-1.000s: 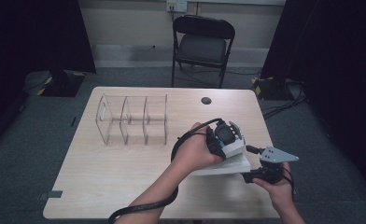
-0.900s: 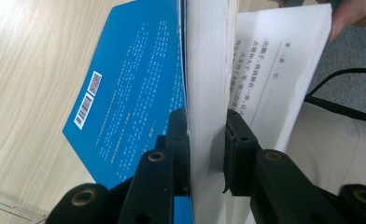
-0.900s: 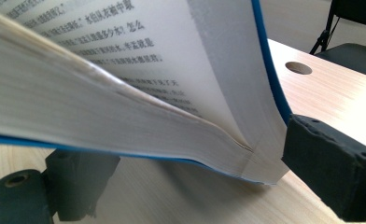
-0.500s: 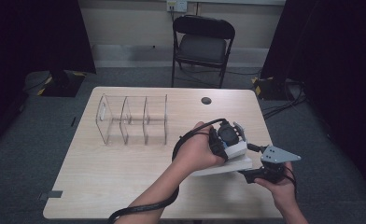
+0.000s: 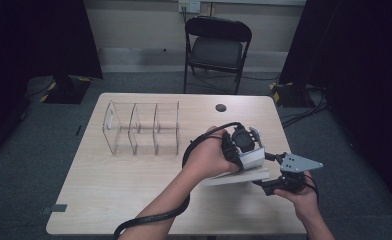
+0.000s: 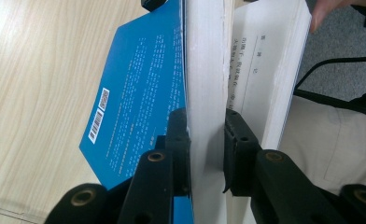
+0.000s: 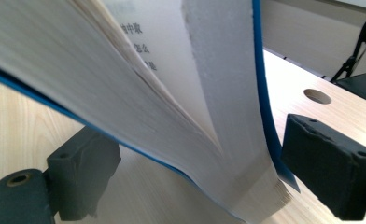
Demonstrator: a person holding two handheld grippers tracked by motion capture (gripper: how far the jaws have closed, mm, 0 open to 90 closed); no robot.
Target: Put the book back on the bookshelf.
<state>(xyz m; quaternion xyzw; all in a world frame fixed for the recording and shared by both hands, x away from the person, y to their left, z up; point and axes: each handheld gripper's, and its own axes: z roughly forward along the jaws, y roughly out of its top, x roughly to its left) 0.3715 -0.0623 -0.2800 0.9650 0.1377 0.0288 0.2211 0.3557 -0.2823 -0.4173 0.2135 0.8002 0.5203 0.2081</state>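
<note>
High view: one blue-covered book (image 5: 244, 170), left claw (image 5: 254, 152) clamped on some pages, right claw (image 5: 269, 172) released around it, one clear organizer (image 5: 141, 129).

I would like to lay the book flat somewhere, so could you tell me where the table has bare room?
The table is bare along its near left, in front of the clear divider rack. A narrower strip lies between the rack and the round hole. The near right is crowded: the left gripper and right gripper work the book there.
</note>
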